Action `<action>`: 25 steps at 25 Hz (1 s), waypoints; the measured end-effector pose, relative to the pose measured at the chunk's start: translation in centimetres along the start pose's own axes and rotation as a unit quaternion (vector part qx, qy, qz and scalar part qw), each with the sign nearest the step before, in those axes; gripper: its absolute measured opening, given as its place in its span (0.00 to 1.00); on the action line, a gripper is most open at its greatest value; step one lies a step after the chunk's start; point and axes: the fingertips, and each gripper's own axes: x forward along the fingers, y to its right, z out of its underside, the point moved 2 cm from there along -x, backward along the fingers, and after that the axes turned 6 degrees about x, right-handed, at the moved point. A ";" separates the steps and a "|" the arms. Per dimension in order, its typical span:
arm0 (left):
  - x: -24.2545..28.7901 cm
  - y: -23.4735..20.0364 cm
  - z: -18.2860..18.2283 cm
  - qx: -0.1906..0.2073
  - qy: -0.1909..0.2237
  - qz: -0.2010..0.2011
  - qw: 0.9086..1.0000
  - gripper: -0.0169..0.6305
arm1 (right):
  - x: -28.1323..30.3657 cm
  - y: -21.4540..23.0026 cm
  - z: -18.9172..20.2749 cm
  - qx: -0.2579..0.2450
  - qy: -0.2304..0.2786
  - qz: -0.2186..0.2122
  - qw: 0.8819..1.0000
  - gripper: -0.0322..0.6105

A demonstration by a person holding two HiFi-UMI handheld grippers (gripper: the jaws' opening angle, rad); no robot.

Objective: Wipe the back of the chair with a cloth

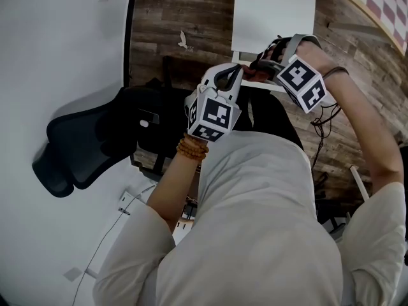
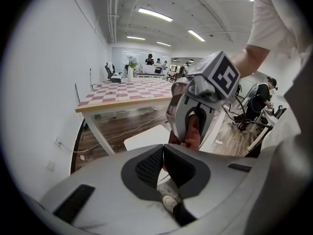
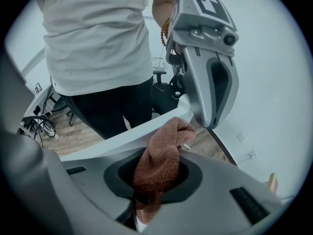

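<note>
Brown terry cloth (image 3: 161, 155), soft, light and limp, is clamped mid-length in the right tongs (image 3: 157, 175), its free end bunched beyond the tips. Left tongs (image 2: 162, 151), pressed together and empty, sit just beside that end. White chair (image 1: 274, 11) stands beyond, untouched. Best grip, by judgement: a thick fold, leaving a pad free for wiping.

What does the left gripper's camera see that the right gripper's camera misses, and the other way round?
Only the left gripper view shows the checkered table, ceiling lights and people at the room's far end. Only the right gripper view shows the left gripper from outside and a black office chair. Both show the brown cloth clamped in the right gripper, and the wooden floor.
</note>
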 end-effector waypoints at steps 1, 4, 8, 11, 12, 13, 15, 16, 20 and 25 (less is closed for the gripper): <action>0.1 0.0 0.0 -0.001 0.000 0.000 1.000 0.06 | -0.1 -0.1 0.0 0.001 0.002 -0.001 1.000 0.19; 0.2 0.0 0.0 -0.002 0.000 0.000 1.000 0.06 | -0.2 -0.4 0.0 0.002 0.004 -0.003 1.000 0.19; 0.4 0.0 -0.1 -0.005 0.001 -0.001 1.000 0.06 | 0.2 -0.4 0.4 0.000 0.000 -0.005 1.000 0.19; 0.6 0.0 -0.1 -0.007 0.002 -0.001 1.000 0.06 | 0.7 -0.5 0.8 0.001 -0.005 -0.007 1.000 0.19; 0.6 0.1 -0.1 -0.007 0.002 0.000 1.000 0.07 | 0.9 -0.5 0.9 0.000 -0.007 -0.007 1.000 0.19; 0.5 0.2 -0.1 -0.007 0.002 0.001 1.000 0.07 | 1.1 -0.5 0.9 -0.001 -0.010 -0.007 1.000 0.19; 0.4 0.2 0.0 -0.006 0.004 0.002 1.000 0.08 | 1.5 -0.4 1.0 -0.003 -0.015 -0.008 1.000 0.19; 0.4 0.2 0.0 -0.007 0.005 0.002 1.000 0.08 | 1.7 -0.4 1.2 -0.004 -0.018 -0.009 1.000 0.19; 0.6 0.3 0.0 -0.009 0.007 0.000 1.000 0.08 | 2.7 -0.5 2.0 -0.005 -0.027 -0.016 1.000 0.19; 0.7 0.3 0.0 -0.012 0.009 0.000 1.000 0.08 | 3.8 -0.5 3.0 0.000 -0.035 -0.023 0.999 0.19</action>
